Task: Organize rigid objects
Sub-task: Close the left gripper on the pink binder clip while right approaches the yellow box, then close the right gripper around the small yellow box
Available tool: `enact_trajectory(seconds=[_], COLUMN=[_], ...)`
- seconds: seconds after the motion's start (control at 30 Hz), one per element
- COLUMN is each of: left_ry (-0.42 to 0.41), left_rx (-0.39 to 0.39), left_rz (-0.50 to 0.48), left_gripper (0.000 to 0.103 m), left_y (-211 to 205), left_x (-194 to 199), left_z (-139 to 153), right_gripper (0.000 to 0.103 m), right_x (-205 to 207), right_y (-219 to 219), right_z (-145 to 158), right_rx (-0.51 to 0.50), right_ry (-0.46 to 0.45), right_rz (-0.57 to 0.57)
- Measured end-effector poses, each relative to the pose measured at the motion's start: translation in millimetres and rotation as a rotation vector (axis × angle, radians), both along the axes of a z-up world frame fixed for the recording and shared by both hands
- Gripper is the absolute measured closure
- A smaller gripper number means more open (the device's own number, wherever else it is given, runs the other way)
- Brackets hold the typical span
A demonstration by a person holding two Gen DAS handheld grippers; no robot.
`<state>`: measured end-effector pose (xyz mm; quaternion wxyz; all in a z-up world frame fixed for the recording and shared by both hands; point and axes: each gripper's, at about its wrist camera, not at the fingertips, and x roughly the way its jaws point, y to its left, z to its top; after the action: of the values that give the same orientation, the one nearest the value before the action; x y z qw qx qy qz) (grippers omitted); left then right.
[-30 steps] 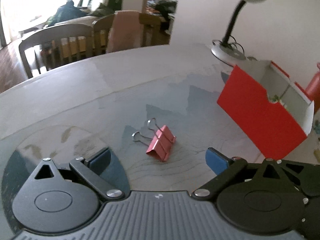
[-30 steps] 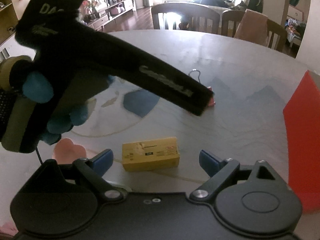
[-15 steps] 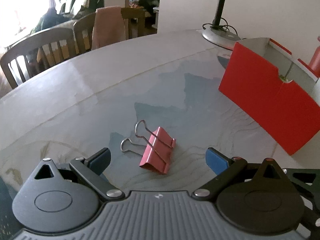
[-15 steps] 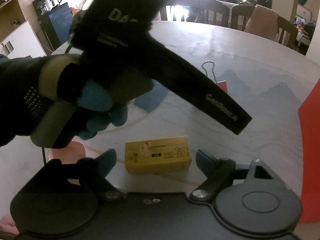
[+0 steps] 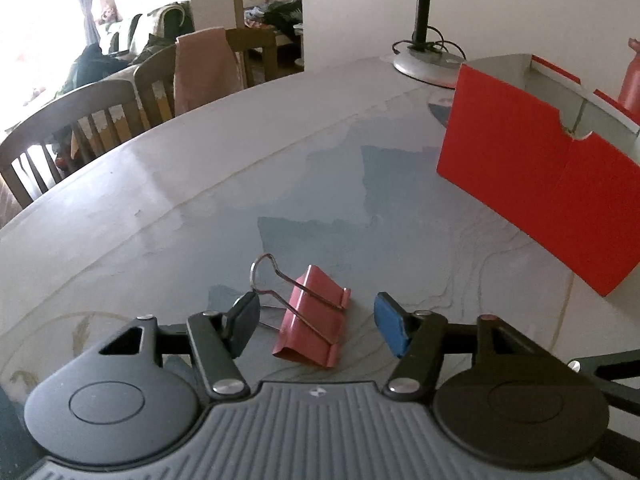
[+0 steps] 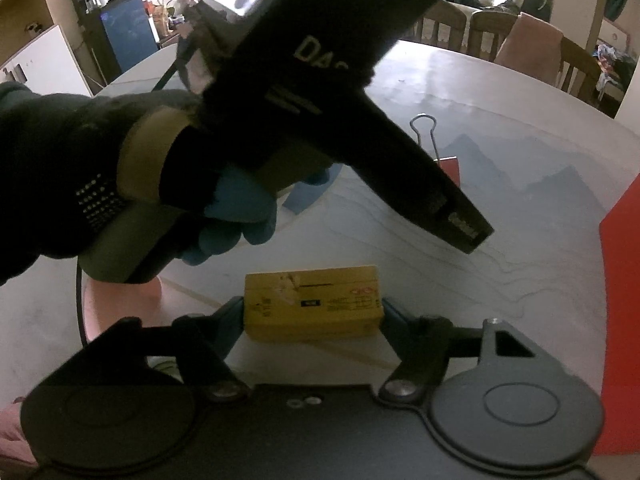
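A pink binder clip (image 5: 312, 316) is lying on the pale round table (image 5: 168, 168), its wire handles pointing toward ten o'clock in the left wrist view. The left gripper (image 5: 316, 322) is straddling it: its jaws have just been closing, and the clip is sitting between them. The left pad is meeting the lower wire handle at nine o'clock of the clip, while the blue right pad (image 5: 390, 330) is standing just clear of the clip's body at three o'clock, so this gripper is not yet clenched on it.

In the right wrist view a yellow box (image 6: 314, 302) is lying flat on the table at the six o'clock side of the scene. The right gripper (image 6: 312, 312) is bracketing it end to end; its jaws have also just been closing, and both dark fingertips (image 6: 230, 314) are appearing to press against the box's short ends, so it is grasping the box. Whether the box is leaving the table cannot be told.

Above the box, from ten o'clock, a gloved hand (image 6: 120, 184) is holding the black body of the left gripper, which is crossing most of that view. The same clip is showing beyond it at one o'clock.

A red organizer box (image 5: 536, 184) with grey inner compartments is standing at two o'clock of the clip, well apart. A desk lamp (image 5: 424, 52) is standing behind it at the table's far edge, and wooden chairs (image 5: 80, 128) are lining the eleven o'clock side.
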<state>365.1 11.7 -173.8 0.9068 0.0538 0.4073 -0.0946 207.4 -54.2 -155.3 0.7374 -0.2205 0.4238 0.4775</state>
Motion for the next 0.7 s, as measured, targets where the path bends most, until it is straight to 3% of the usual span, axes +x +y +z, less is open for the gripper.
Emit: enact_trajectory(seconds=[0.1, 0.3, 0.5, 0.7], left_ry=[0.017, 0.012, 0.009, 0.033], left_rx=[0.006, 0.02, 0.056, 0.01], left_rz=[0.001, -0.01, -0.015, 0.014], left_gripper=[0.052, 0.067, 0.07, 0.071], left_y=[0.4, -0.7, -4.5, 2.3], left_x=[2.3, 1.3, -0.3, -2.7], left_z=[-2.0, -2.2, -1.7, 2.2], right_gripper=[0.032, 0.033, 0.033, 0.034], right_x=[-1.4, -3.9, -2.2, 27.0], right_y=[0.1, -3.1, -15.4, -32.0], right_z=[-0.9, -2.2, 0.4, 9.3], right_rx=[-0.001, 0.005, 0.012, 0.021], right_ry=[-0.003, -0.005, 0.003, 0.016], right_rz=[0.002, -0.009, -0.064, -0.147])
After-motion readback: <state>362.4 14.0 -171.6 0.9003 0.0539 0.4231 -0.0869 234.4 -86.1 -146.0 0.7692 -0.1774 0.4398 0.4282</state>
